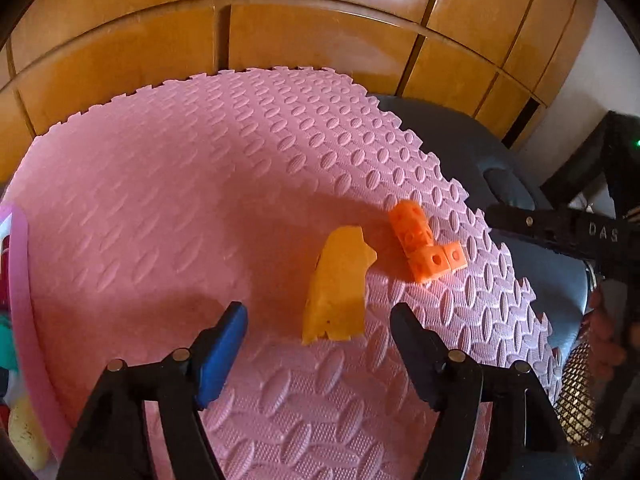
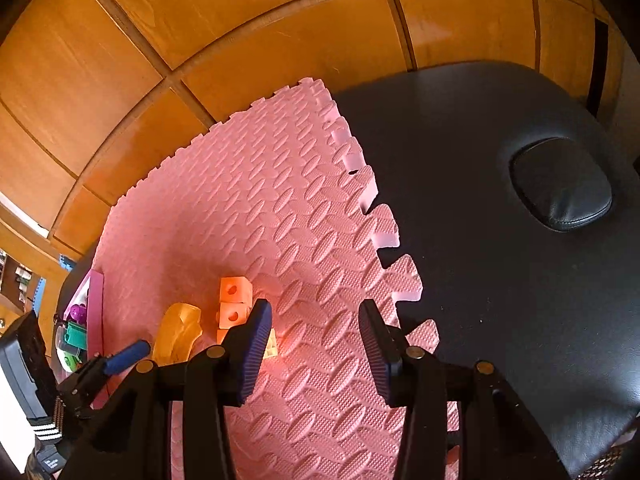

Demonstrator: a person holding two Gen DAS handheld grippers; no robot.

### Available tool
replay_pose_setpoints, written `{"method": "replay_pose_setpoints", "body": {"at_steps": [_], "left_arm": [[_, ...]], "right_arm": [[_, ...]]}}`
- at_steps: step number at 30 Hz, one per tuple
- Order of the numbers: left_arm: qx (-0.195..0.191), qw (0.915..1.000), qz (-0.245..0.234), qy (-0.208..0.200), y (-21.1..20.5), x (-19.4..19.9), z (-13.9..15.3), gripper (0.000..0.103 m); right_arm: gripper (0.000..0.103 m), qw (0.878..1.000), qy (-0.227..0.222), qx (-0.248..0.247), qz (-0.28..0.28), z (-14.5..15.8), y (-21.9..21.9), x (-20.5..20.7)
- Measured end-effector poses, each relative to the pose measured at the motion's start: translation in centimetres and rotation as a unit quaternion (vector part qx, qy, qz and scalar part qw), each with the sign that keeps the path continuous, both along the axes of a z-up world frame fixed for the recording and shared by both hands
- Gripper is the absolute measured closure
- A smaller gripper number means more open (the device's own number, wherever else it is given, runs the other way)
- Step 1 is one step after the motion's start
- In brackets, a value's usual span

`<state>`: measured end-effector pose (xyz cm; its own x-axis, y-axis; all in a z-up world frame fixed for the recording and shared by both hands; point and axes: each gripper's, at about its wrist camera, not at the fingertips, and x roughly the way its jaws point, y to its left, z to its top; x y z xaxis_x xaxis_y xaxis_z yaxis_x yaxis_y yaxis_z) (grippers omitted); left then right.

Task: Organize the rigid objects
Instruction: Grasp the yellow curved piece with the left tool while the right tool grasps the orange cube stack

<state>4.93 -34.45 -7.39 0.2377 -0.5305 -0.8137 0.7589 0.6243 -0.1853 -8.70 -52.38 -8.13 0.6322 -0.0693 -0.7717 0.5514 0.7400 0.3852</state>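
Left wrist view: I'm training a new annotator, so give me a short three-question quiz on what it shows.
1. True or false: the left gripper has its fingers pressed on the yellow piece.
2. Multiple choice: the orange cube block lies on A) the pink foam mat, B) the dark padded surface, C) the pink bin.
3. Fill in: the yellow piece and the orange cube block lie ____ each other, not stacked.

Key: 1 false, the fingers stand apart, clear of it. 2 A. 3 beside.
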Motion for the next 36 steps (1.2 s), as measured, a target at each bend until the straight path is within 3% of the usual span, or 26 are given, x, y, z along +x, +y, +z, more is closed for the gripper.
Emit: {"method": "replay_pose_setpoints", "body": {"at_steps": [5, 8, 9, 10, 18, 24, 28, 33, 36], "left_arm": [[0.010, 0.9998, -0.005, -0.016, -1.7, 0.3, -0.1, 0.042], [0.021, 0.9996, -0.005, -0.016, -2.6, 0.6, -0.7, 0.058], [0.024, 0.9992, -0.005, -0.032, -2.7, 0.4, -0.8, 0.070], [0.027, 0.9987, -0.005, -0.042, -2.6, 0.3, -0.8, 0.076], [0.016, 0.9987, 0.002, -0.048, 1.5, -1.5, -0.9, 0.076], [0.014, 0.9985, 0.019, -0.050, 4.3, -2.9, -1.1, 0.076], [0.009, 0.9983, 0.021, -0.054, 5.0, -3.3, -1.3, 0.076], [-0.003, 0.9978, 0.029, -0.060, 5.7, -3.5, -1.4, 0.075], [-0.011, 0.9977, 0.033, -0.057, 6.0, -3.5, -1.4, 0.075]], "right_arm": [[0.058, 1.000, 0.007, -0.002, 0.001, -0.1, 0.0, 0.2], [0.058, 1.000, 0.011, -0.005, 0.001, -0.2, 0.1, 0.3], [0.058, 1.000, 0.011, -0.006, 0.001, -0.2, 0.1, 0.3], [0.058, 1.000, 0.011, -0.007, 0.001, -0.2, 0.2, 0.3], [0.058, 0.999, -0.003, -0.025, 0.029, 0.4, 1.3, 0.8], [0.058, 0.993, 0.001, -0.052, 0.110, 0.7, 4.5, 2.6], [0.043, 0.988, 0.026, -0.068, 0.140, -0.1, 6.1, 3.7], [0.041, 0.990, 0.040, -0.065, 0.120, -0.7, 5.7, 4.1], [0.035, 0.990, 0.045, -0.065, 0.116, -1.0, 5.6, 4.5]]}}
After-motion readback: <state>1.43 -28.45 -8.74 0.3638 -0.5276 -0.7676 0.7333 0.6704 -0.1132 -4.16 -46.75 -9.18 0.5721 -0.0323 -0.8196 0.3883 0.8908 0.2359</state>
